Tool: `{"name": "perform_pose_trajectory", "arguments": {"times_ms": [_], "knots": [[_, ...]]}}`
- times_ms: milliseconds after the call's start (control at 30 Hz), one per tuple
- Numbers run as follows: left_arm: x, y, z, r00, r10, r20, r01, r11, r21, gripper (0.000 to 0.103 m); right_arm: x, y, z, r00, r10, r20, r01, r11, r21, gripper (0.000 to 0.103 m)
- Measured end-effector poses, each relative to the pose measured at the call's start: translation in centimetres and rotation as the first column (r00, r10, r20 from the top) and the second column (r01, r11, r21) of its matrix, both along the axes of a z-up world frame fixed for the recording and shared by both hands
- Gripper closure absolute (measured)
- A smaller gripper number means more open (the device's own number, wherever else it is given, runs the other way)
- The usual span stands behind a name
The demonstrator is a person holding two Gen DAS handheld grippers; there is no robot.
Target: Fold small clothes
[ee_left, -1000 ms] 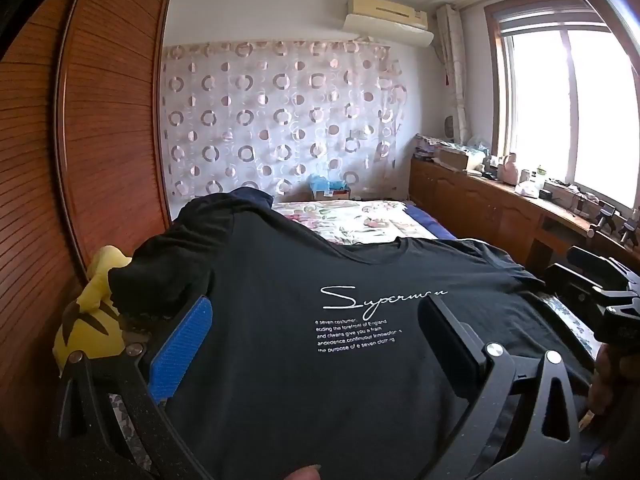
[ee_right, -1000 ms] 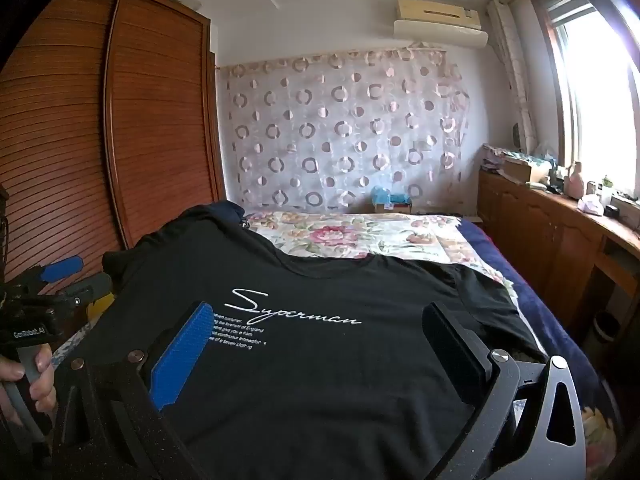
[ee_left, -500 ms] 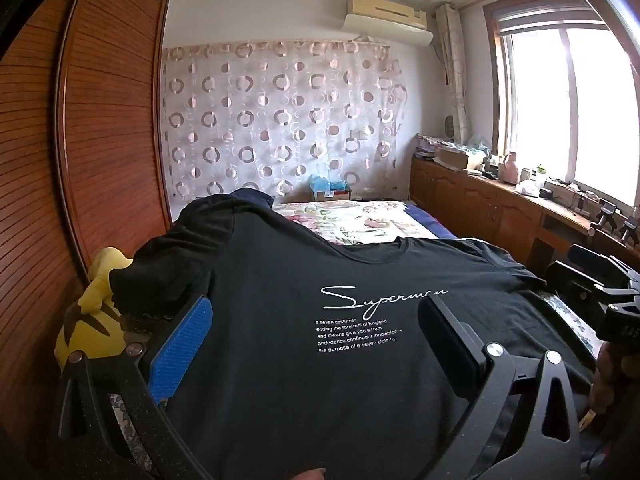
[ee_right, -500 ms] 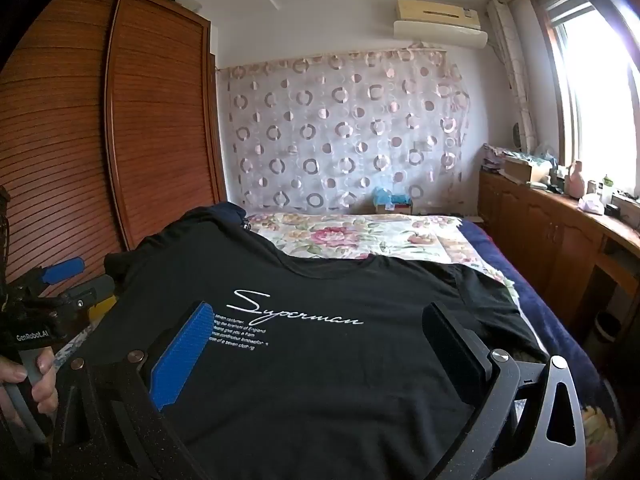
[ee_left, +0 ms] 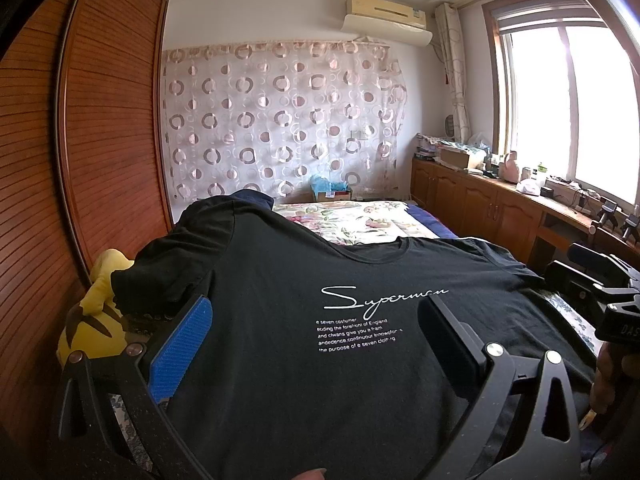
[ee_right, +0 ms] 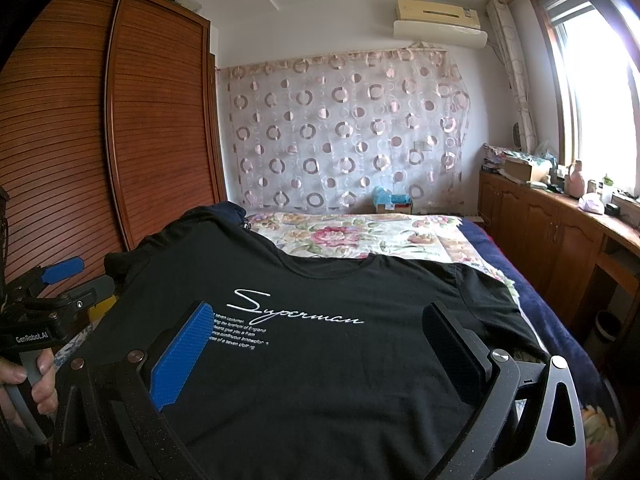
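Black cotton T-shirt [ee_left: 304, 360] with white script lay flat, print up, at the flowered bed's [ee_right: 360, 232] near edge, unchanged from a second earlier. Left tongs [ee_left: 316, 328] and right tongs [ee_right: 320, 336] hovered agape, empty; folding unstarted.

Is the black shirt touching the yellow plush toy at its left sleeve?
Cannot tell. In the left wrist view the black shirt sleeve overlaps the yellow plush toy, but contact is not plainly visible.

Two low wrist views side by side, facing the curtained wall [ee_left: 280, 120], sharing the black shirt [ee_right: 320, 360] close below.
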State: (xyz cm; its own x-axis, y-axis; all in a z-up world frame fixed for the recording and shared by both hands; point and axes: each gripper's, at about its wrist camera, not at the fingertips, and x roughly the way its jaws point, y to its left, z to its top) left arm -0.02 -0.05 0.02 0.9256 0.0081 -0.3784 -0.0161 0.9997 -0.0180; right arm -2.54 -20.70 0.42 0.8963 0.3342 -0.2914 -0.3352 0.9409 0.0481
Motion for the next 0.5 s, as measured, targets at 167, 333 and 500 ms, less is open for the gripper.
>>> {"name": "perform_pose_trajectory", "arguments": {"times_ms": [167, 333, 500], "knots": [[0.00, -0.01, 0.00, 1.000, 0.000, 0.000, 0.000, 1.000, 0.002, 0.000, 0.04, 0.00, -0.01, 1.000, -0.001, -0.001, 0.001, 1.000, 0.000, 0.000], [0.01, 0.00, 0.00, 1.000, 0.000, 0.001, 0.000, 1.000, 0.003, 0.000, 0.02, 0.00, -0.02, 1.000, 0.000, 0.000, 0.000, 1.000, 0.000, 0.000], [0.00, -0.01, 0.00, 1.000, 0.001, 0.002, -0.001, 1.000, 0.004, 0.000, -0.06, -0.02, 0.01, 1.000, 0.000, -0.002, 0.000, 1.000, 0.001, 0.000]]}}
